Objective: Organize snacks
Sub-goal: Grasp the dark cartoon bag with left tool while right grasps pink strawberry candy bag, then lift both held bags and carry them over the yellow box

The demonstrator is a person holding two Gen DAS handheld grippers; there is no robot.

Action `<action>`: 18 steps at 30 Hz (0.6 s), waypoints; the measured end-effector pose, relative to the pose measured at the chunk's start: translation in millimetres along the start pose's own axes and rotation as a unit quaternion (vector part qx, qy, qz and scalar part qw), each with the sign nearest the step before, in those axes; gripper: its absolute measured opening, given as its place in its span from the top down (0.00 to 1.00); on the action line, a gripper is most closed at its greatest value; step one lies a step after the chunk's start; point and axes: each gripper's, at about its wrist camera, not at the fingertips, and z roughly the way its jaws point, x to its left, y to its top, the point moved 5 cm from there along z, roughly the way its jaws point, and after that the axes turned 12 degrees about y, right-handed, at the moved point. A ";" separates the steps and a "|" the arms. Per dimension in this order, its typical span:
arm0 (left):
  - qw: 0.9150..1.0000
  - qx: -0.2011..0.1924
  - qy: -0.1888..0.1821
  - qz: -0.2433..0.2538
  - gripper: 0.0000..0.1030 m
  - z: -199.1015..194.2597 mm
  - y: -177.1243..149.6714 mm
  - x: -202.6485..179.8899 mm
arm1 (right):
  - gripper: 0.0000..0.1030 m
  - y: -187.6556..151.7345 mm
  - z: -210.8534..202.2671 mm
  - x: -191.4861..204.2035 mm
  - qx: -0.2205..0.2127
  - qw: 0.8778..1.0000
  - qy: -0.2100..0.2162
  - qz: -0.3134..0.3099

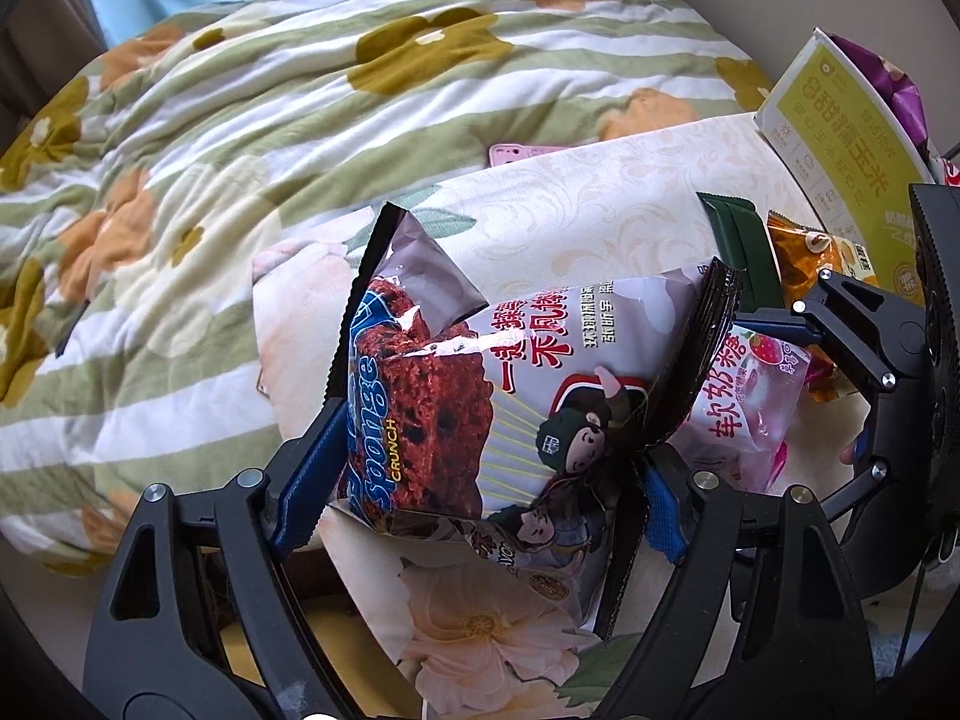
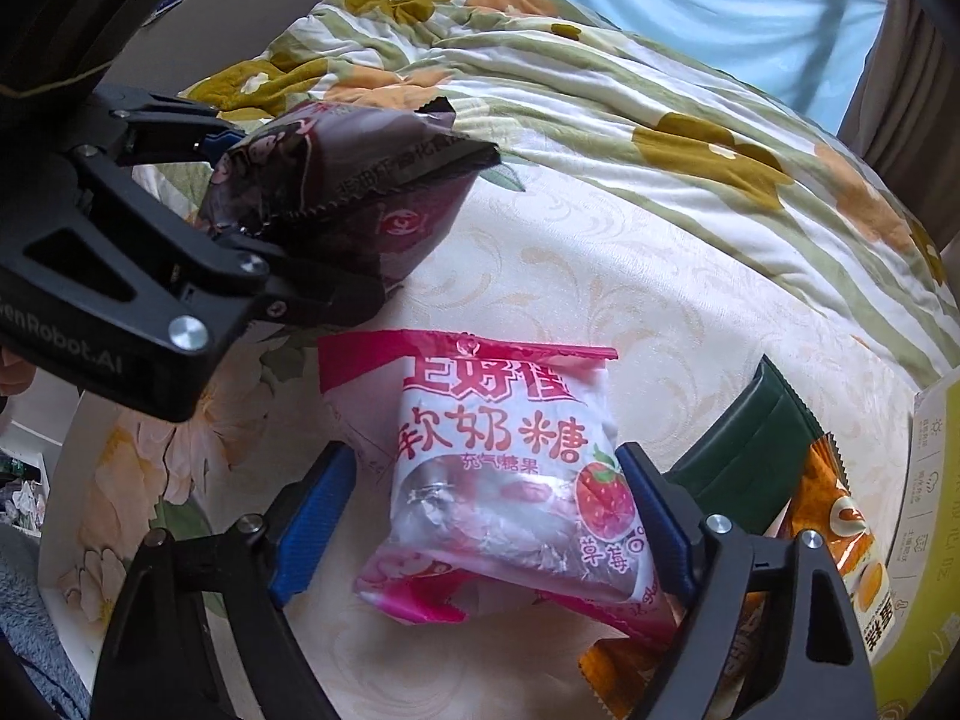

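Bed surface fills most of both views. Cream sheet (image 2: 630, 276) with a faint damask swirl pattern, large peach flower prints toward the near edge. Rumpled quilt (image 1: 252, 138) behind it, green and white stripes with mustard and orange flowers, bunched high along the far side. Pale blue curtain (image 2: 690, 6) at the back, daylight glowing through it; brown-grey drape (image 2: 900, 72) beside it on the right in the right wrist view. Plain beige wall (image 1: 780, 6) at upper right of the left wrist view. Grey fuzzy rug (image 2: 24, 618) low at the left edge. Soft, even daylight.
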 end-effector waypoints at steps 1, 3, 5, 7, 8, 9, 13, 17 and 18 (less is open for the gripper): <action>1.000 -0.001 -0.001 -0.003 0.21 -1.1 -2.1 1.3 | 0.19 -0.3 0.3 0.8 -0.002 1.000 -0.001 0.002; 1.000 -0.002 -0.002 -0.009 0.21 -3.9 -5.7 3.1 | 0.25 -0.6 -0.7 3.5 -0.005 1.000 -0.007 0.004; 1.000 -0.003 -0.001 -0.013 0.21 -6.5 -9.7 4.4 | 0.31 -0.7 -1.4 4.2 -0.008 1.000 -0.013 0.009; 1.000 -0.005 0.000 -0.018 0.21 -9.2 -13.3 6.1 | 0.35 -1.4 -2.7 6.0 -0.011 1.000 -0.017 0.012; 1.000 -0.006 0.001 -0.020 0.21 -10.2 -15.0 6.7 | 0.38 -2.5 -3.3 7.5 -0.013 1.000 -0.019 0.011; 1.000 -0.007 0.002 -0.021 0.21 -11.5 -16.7 7.2 | 0.39 -3.4 -4.1 9.1 -0.015 1.000 -0.022 0.010; 0.999 -0.013 0.005 -0.033 0.21 -20.4 -21.2 10.3 | 0.55 -4.6 -12.1 13.2 -0.029 0.999 -0.026 0.014; 0.998 -0.026 0.007 -0.051 0.21 -39.9 -22.4 11.8 | 0.59 -4.8 -22.6 13.3 -0.046 0.998 -0.014 0.040; 0.998 -0.031 0.010 -0.054 0.21 -46.2 -22.7 12.1 | 0.59 -4.5 -26.7 13.7 -0.053 0.997 -0.011 0.047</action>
